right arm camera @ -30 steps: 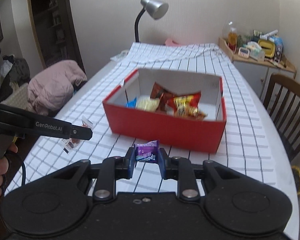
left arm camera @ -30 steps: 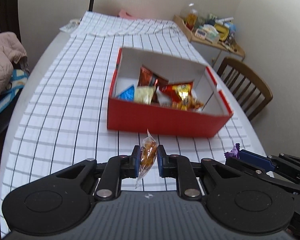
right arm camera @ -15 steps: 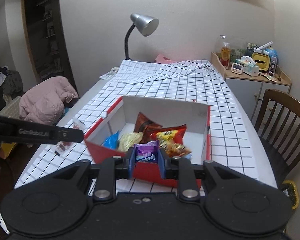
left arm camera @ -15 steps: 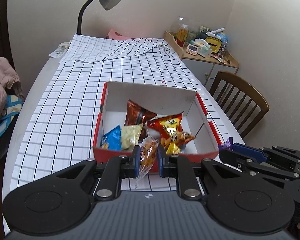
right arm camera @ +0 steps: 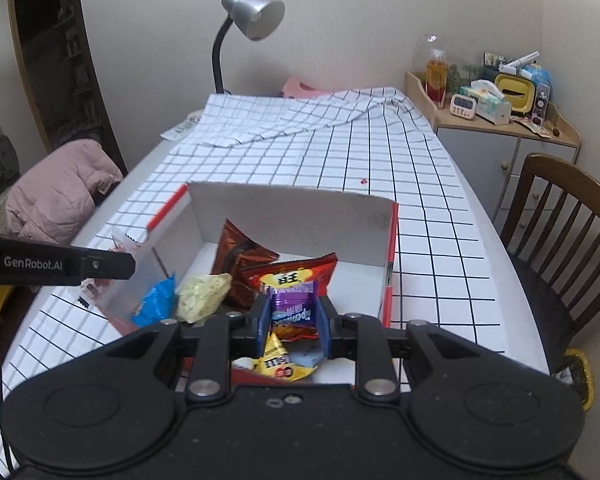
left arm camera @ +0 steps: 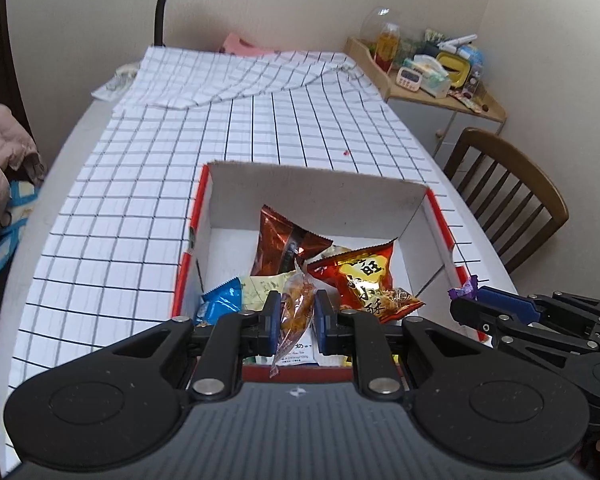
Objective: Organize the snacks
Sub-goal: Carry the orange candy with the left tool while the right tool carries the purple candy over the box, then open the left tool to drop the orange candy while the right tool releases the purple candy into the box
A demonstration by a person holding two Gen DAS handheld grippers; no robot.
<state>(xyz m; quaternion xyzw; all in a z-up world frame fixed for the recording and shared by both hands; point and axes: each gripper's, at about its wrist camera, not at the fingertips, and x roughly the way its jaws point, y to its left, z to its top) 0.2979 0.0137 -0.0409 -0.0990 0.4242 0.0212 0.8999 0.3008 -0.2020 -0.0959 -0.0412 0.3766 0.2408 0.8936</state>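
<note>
1. Both views are evenly and softly lit, neither dim nor harsh; the light is diffuse and its source is outside the views.
2. The desk lamp [right arm camera: 256, 16] shows no glow, only a pale sheen on its metal shade.
3. Shadows are faint: a soft grey one lies inside the red box [left arm camera: 414, 200] along its walls.
4. Foil snack packets [left arm camera: 366, 276] carry small bright glints.
5. Fisheye distortion bends the tabletop [left arm camera: 100, 208] edges and the grid lines of the cloth into curves; the corners darken to black.
6. In the right wrist view, the left side near the pink jacket [right arm camera: 56, 188] is slightly smeared; the centre stays sharp.
</note>
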